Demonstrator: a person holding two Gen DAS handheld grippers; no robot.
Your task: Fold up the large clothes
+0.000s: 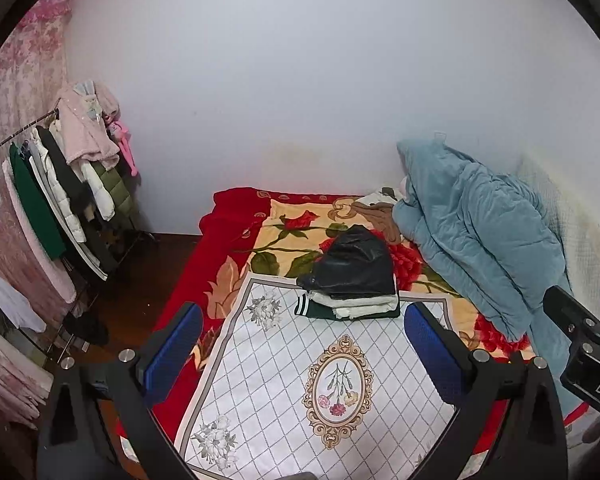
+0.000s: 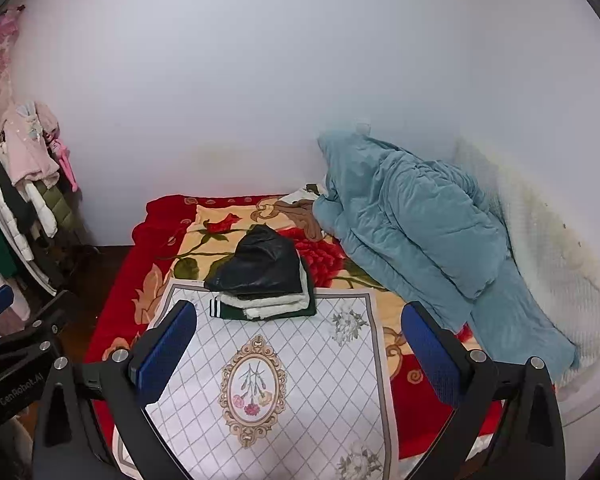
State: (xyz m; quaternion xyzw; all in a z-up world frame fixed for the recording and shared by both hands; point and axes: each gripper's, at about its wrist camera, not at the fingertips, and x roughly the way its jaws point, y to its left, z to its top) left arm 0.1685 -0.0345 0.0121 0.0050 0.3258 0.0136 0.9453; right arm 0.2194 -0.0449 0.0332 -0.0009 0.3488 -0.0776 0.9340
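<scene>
A stack of folded clothes lies on the bed: a black leather jacket (image 1: pixel 356 262) on top, white fleece (image 1: pixel 360 304) and a dark green garment with striped cuff (image 1: pixel 312 308) below. It also shows in the right wrist view (image 2: pixel 260 268). The stack rests at the far edge of a white diamond-pattern cloth (image 1: pixel 284 392) (image 2: pixel 284 380). My left gripper (image 1: pixel 304 348) is open and empty, held above the cloth. My right gripper (image 2: pixel 300 344) is open and empty beside it. A brown garment (image 1: pixel 380 214) lies crumpled near the wall.
A blue quilt (image 1: pixel 472 224) (image 2: pixel 412 216) is heaped on the bed's right side against the wall. A red floral blanket (image 1: pixel 236 248) covers the bed. A clothes rack (image 1: pixel 60 184) with hanging coats stands left, over dark floor.
</scene>
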